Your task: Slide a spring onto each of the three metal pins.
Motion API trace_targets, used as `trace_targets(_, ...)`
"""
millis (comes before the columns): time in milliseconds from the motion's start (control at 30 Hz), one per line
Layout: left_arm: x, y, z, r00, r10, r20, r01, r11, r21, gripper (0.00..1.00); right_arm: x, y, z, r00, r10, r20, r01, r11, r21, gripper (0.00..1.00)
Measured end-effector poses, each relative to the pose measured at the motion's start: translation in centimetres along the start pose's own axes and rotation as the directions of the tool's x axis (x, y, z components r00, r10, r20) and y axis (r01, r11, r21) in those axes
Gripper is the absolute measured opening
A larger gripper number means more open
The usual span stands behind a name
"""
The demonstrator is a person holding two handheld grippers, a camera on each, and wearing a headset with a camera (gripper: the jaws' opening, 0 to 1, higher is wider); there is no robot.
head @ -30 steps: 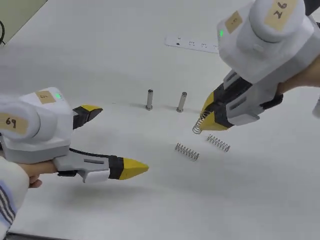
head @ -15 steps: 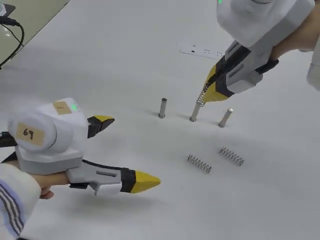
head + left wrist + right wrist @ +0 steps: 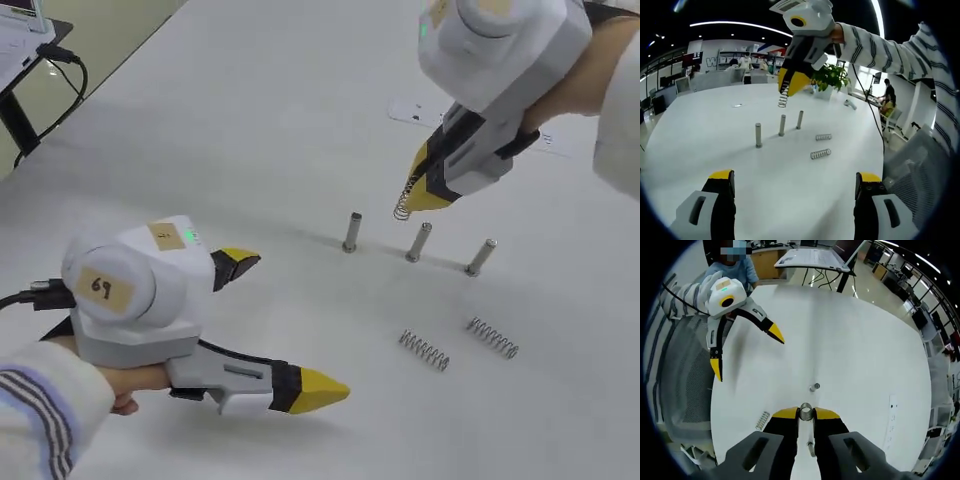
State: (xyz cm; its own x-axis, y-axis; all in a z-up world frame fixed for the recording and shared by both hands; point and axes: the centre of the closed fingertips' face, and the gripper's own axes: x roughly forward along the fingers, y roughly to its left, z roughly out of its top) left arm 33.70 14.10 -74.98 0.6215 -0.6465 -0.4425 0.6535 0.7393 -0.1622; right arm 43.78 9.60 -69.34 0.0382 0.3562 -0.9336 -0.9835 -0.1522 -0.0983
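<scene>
- Our right tongs (image 3: 425, 195), in the upper right of the head view, are closed on a spring (image 3: 405, 201). It hangs from the yellow tips, clear of the bench (image 3: 250, 110).
- That spring hovers just above and left of the middle pin (image 3: 419, 242); we cannot tell whether they touch.
- The left pin (image 3: 352, 231) and the right pin (image 3: 481, 257) stand in the same row, and all three pins are bare.
- Lower right of the pins, the nearer spring (image 3: 424, 350) and the farther spring (image 3: 492, 338) lie flat on the bench, apart from each other.
- Our left tongs (image 3: 290, 325), lower left, gape wide and hold nothing, well apart from the pins.
</scene>
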Motion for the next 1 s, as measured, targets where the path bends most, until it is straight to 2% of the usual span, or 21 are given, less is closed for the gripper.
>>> trace_targets(333,0.1,-0.1,0.0,0.9999,-0.010,0.002,0.010,1.000,-0.009,0.98,1.3,-1.4,-0.3,1.0000,0.003,-0.003,-0.003,1.000,0.028,0.08)
trace_targets(733,-0.3,0.1,-0.6,0.9996,0.003,-0.027,-0.003,1.000,0.002,0.98,2.8,-2.2,-0.2,0.9999,0.007,-0.014,-0.007,1.000,0.024,0.08)
trace_targets(1000,-0.5,0.2,-0.8,0.9993,0.017,-0.035,-0.017,1.000,-0.006,0.98,3.5,-2.1,1.3,0.9999,0.015,0.002,-0.015,1.000,0.002,0.08)
